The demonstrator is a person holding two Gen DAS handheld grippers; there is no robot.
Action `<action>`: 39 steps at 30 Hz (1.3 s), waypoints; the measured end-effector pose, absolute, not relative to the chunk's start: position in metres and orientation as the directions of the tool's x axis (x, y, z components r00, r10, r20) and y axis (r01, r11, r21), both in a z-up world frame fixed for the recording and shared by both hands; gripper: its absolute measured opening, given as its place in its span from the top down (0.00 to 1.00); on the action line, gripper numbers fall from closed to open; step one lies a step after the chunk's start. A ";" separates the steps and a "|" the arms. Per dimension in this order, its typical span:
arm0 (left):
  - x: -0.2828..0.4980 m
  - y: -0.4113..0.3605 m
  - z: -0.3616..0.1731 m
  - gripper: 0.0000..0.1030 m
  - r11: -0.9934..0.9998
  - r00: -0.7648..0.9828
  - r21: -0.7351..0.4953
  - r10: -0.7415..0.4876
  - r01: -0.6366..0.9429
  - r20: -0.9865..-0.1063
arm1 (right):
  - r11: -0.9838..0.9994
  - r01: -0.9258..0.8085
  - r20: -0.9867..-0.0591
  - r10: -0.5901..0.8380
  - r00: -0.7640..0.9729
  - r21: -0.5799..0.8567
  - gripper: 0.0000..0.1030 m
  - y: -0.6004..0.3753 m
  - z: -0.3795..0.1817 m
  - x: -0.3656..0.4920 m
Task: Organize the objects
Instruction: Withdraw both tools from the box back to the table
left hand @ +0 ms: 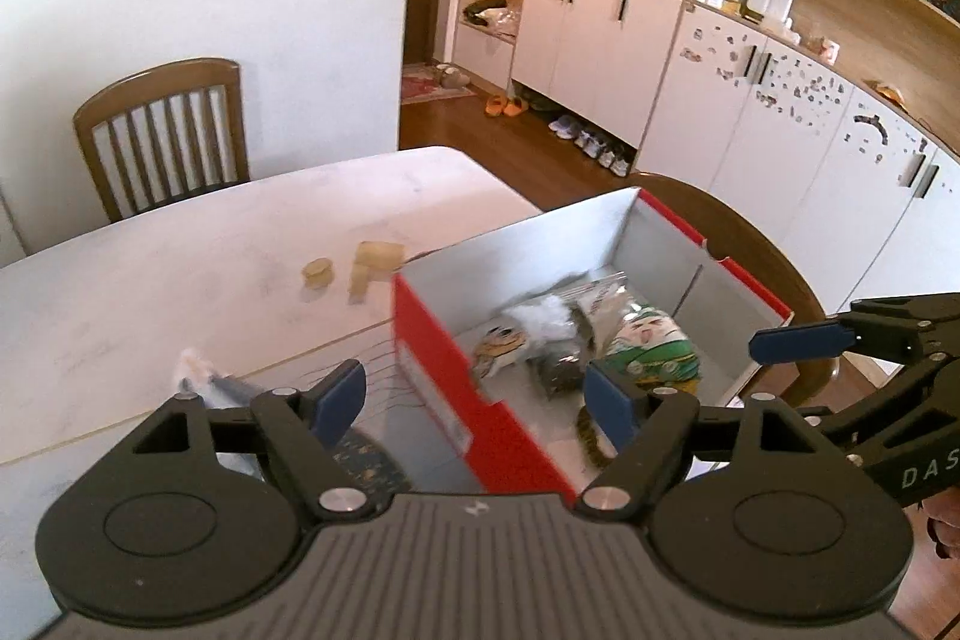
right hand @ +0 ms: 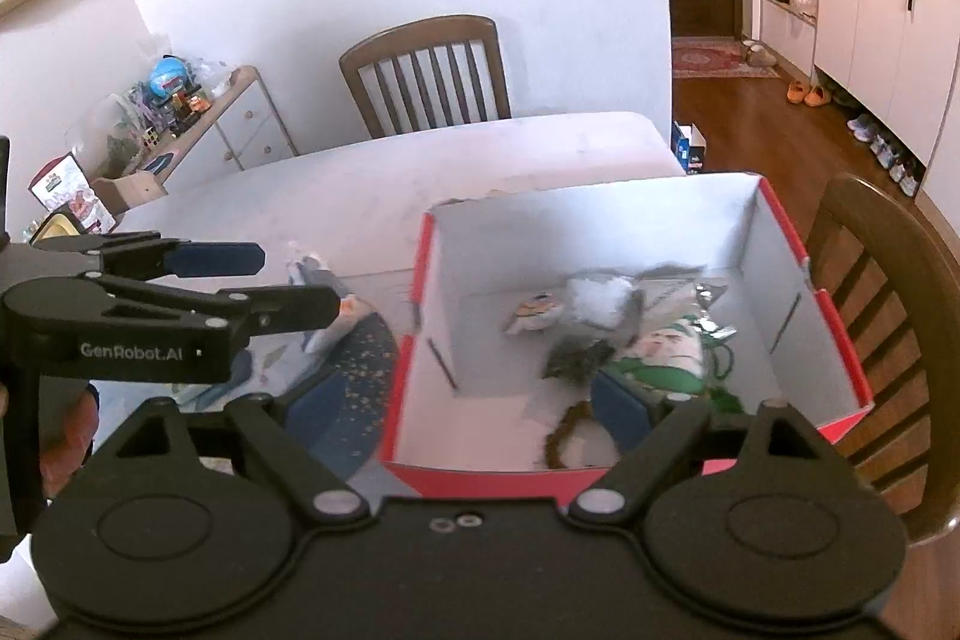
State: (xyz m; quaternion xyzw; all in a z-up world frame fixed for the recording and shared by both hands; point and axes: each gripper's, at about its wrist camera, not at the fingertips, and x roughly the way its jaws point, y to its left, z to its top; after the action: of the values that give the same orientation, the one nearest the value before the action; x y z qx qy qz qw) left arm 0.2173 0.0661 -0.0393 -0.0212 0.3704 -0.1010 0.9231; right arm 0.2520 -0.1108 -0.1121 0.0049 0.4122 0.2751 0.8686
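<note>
Red-sided cardboard box [left hand: 444,376] with pale inner walls, standing on the white table [left hand: 180,280] at its near right corner, in front of a wooden chair [right hand: 888,316]. Inside lie the gathered objects: a small turtle-like soft toy [left hand: 501,346], a white fluffy piece [left hand: 543,319], a green-and-white printed packet [left hand: 651,346], a dark crumpled packet [left hand: 561,370] and a brown braided cord [right hand: 567,436] near the front wall. They crowd the middle of the box floor; the far end is bare.

Left of the box, a dark round speckled mat [right hand: 360,370] lies on the table, and a blurred white-and-grey object [left hand: 198,376] rests just beyond it. Farther off, two small yellowish pieces [left hand: 360,268] sit on the tabletop, well apart from the box.

The left gripper [left hand: 474,400] is spread wide and empty, straddling the box's near left wall. The right gripper [right hand: 468,409] is likewise spread and carries nothing, one finger over the mat, the other over the box interior. Each appears at the edge of the other's view.

Step in hand, as judged: both claws clear of the box, the loose items outside remaining. To do it well, lift clear of the box wall, approach the blurred object from above with the fingers either side of its narrow axis, and set it in the bare far end.
</note>
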 end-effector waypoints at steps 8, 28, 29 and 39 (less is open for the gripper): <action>0.196 0.114 -0.039 0.17 0.983 0.720 -0.133 -0.182 0.124 -0.670 | 0.839 -0.491 -0.708 0.495 0.505 0.236 0.11 -0.071 -0.112 0.233; 0.148 0.247 -0.071 0.03 0.984 0.733 -0.176 -0.143 0.032 -0.665 | 0.769 -0.609 -0.760 0.510 0.402 0.194 0.11 0.034 -0.131 0.195; 0.146 0.253 -0.074 0.02 0.985 0.732 -0.173 -0.133 0.020 -0.669 | 0.765 -0.616 -0.764 0.509 0.396 0.191 0.11 0.039 -0.133 0.194; 0.139 0.296 -0.118 0.02 0.989 0.702 -0.136 -0.054 -0.061 -0.710 | 0.743 -0.650 -0.814 0.471 0.340 0.159 0.11 0.078 -0.172 0.191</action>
State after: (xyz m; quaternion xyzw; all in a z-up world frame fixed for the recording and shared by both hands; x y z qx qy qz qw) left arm 0.1393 0.2956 -0.1180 -0.0746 0.3861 0.0021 0.9194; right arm 0.1910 0.0784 -0.1723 -0.0974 0.4595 0.3449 0.8126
